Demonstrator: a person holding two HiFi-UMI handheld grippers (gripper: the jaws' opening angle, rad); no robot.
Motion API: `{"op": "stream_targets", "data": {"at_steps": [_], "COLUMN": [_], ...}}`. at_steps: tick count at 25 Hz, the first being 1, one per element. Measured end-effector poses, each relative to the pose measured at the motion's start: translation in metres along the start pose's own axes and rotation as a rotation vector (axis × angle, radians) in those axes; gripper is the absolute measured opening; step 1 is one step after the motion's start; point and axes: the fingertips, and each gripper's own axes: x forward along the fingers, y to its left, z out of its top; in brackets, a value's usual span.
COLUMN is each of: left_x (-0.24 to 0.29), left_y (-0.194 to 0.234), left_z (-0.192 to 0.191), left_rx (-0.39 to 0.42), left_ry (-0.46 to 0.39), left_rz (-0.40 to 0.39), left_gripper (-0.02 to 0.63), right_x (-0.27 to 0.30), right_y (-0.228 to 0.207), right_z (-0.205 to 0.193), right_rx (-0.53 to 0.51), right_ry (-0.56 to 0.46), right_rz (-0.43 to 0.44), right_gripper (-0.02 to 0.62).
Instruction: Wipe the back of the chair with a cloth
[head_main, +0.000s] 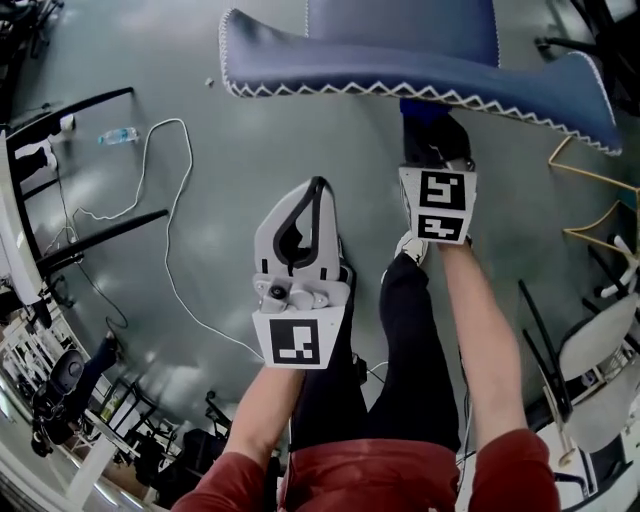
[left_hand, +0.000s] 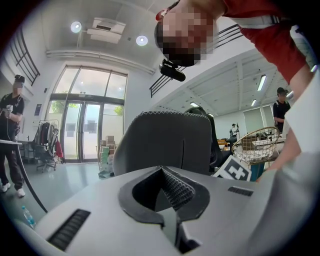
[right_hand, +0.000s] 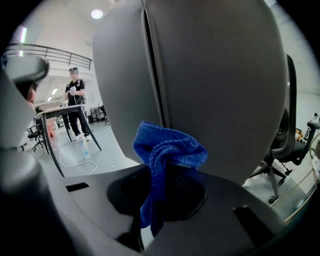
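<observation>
Blue cloth (right_hand: 167, 150); grey chair back (right_hand: 215, 75); blue cushion (head_main: 400, 45), white zigzag stitching.

Fuzzy cloth (right_hand: 170, 150), smooth matt chair back (right_hand: 215, 75)

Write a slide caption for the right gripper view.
Blue cloth clamped in the shut right gripper, its bunched end held close in front of the grey chair back.

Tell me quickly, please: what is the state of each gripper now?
Left gripper: closed, holding nothing.
Right gripper: closed on the cloth.
</observation>
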Motion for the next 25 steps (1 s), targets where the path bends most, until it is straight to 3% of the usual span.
{"op": "stream_targets", "data": {"at_steps": [5, 9, 14, 17, 25], "left_x": [-0.018, -0.027, -0.043, -0.044, -0.04], "left_y": [0.032, 0.023, 0.065, 0.064, 0.064], "left_z": [0.024, 0.043, 0.046, 0.05, 0.055], "left_rx": [0.015, -0.008, -0.035, -0.036, -0.048], "left_ry": [-0.014, 0.002, -0.03, -0.047, -0.068], "left_rz": [0.022, 0.054, 0.053, 0.009, -0.063], "left_gripper": [0.014, 0.014, 0.014, 0.014, 0.014], "right_x": [-0.068, -0.129, -0.136, -0.144, -0.13], "right_y": [0.055, 0.056, 0.091, 0.092, 0.077], "right_z": [0.079, 0.132, 0.186, 0.202, 0.201], "right_rx": [0.02, 0.031, -0.029, -0.039, -0.064], "right_ry": [-0.119, -0.216, -0.288, -0.313, -0.288], "right_rz": [0.027, 0.038, -0.011, -0.045, -0.158], "right_gripper": [0.058, 0.058, 0.058, 0.058, 0.058]}}
